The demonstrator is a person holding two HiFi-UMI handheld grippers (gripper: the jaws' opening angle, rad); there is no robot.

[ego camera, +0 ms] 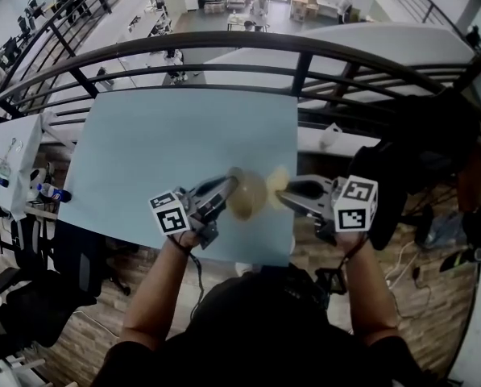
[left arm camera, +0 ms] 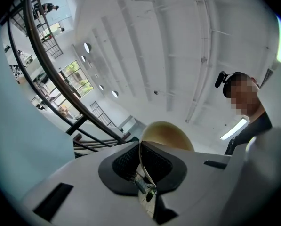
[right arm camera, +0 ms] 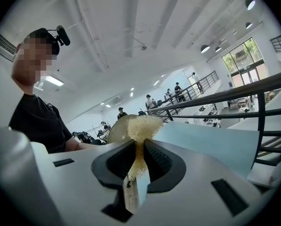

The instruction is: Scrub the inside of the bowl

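A tan bowl [ego camera: 247,194] hangs in the air over the near edge of the pale blue table [ego camera: 176,143], tilted on its side. My left gripper [ego camera: 228,187] is shut on the bowl's rim; in the left gripper view the thin rim [left arm camera: 142,166] runs between the jaws and the bowl's rounded body [left arm camera: 167,134] rises beyond them. My right gripper [ego camera: 282,193] is shut on a pale yellow scrub pad [ego camera: 275,178], which is at the bowl's open side. In the right gripper view the frayed pad [right arm camera: 142,128] sticks out of the jaws in front of the bowl [right arm camera: 116,129].
A dark metal railing [ego camera: 248,67] curves behind the table, with a lower floor of desks and people beyond it. A second table with bottles [ego camera: 51,192] stands at the left. Black chairs [ego camera: 39,297] are on the floor at lower left.
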